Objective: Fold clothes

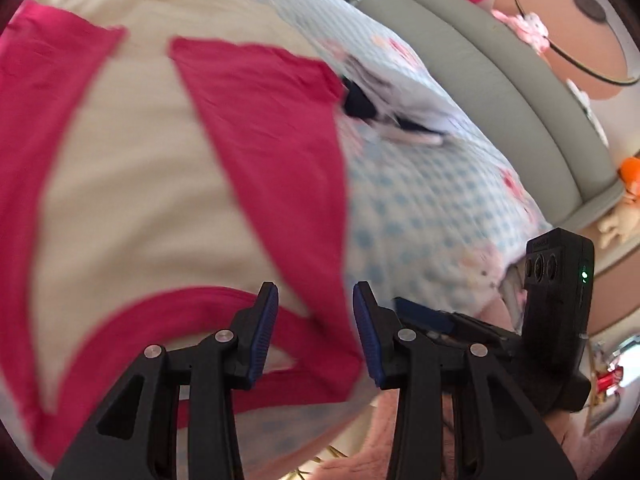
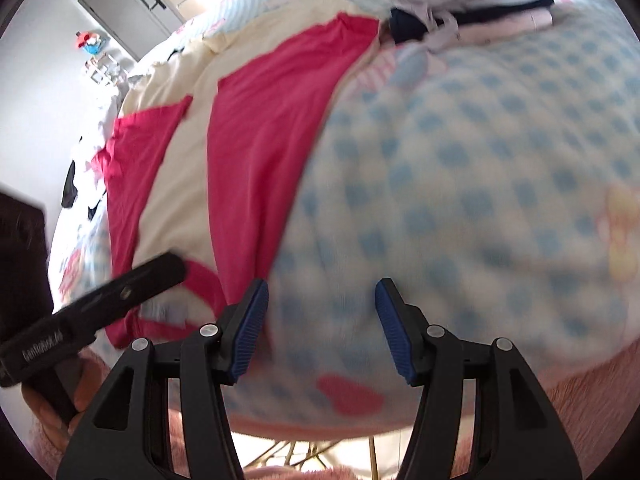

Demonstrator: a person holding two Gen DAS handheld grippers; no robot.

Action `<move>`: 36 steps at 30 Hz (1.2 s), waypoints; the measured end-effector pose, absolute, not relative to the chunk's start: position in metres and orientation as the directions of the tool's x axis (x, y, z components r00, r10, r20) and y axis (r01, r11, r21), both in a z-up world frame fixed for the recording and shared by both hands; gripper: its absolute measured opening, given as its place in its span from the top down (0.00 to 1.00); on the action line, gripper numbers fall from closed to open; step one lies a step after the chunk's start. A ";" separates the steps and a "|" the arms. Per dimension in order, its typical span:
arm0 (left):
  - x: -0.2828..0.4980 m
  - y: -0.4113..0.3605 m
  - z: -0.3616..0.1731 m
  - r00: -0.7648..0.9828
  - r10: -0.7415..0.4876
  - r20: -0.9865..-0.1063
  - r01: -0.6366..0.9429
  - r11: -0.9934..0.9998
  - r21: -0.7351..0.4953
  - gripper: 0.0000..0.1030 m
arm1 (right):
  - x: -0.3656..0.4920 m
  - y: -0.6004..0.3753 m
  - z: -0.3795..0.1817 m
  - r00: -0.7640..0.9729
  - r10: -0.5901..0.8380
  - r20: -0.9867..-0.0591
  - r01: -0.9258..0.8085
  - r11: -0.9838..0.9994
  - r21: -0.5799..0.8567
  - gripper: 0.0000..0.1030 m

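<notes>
Two grippers hang over a bed (image 2: 500, 152) covered with a blue-checked quilt, and both have their jaws spread wide with nothing between the blue pads. Everything is placed here against the cream and red shirt (image 1: 160, 184), which lies flat on the quilt with its red sleeves spread and its red collar band at the near edge of the bed. Just above that collar band is the left gripper (image 1: 316, 332), with the nearer red sleeve running under its gap. Beside the shirt, past its near sleeve, the right gripper (image 2: 320, 320) is over bare quilt, close to that sleeve's edge. At the far tip of the near sleeve sits a small pile of dark and white clothes (image 2: 472, 16), touching or nearly touching the sleeve; blur keeps me from telling which. Beyond the shirt on that same side runs a grey padded headboard (image 1: 480, 92).
</notes>
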State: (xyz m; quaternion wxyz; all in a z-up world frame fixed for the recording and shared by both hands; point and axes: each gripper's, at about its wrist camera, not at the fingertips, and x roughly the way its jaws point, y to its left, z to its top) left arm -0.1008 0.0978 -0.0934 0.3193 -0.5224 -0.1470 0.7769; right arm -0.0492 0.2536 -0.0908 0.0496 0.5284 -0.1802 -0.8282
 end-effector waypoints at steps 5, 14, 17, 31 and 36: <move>-0.094 0.105 -0.107 -0.217 0.646 -0.732 -0.318 -0.755 -0.573 0.88 | -0.038 0.247 -0.096 -0.407 -0.300 -0.863 -0.074 -0.931 0.358 0.42; -0.090 0.079 -0.123 -0.226 0.578 -0.784 -0.248 -0.813 -0.527 0.94 | -0.033 0.245 -0.092 -0.422 -0.317 -0.850 -0.034 -0.931 0.365 0.39; -0.089 0.079 -0.127 -0.215 0.566 -0.796 -0.245 -0.820 -0.517 0.94 | -0.035 0.248 -0.083 -0.467 -0.294 -0.834 -0.040 -0.935 0.352 0.39; -0.145 0.076 -0.114 -0.295 0.654 -0.696 -0.137 -0.750 -0.647 0.73 | -0.090 0.247 -0.103 -0.474 -0.262 -0.841 -0.013 -0.953 0.304 0.40; -0.159 0.083 -0.123 -0.282 0.673 -0.684 -0.125 -0.733 -0.669 0.72 | -0.083 0.257 -0.118 -0.482 -0.287 -0.828 -0.056 -0.933 0.356 0.40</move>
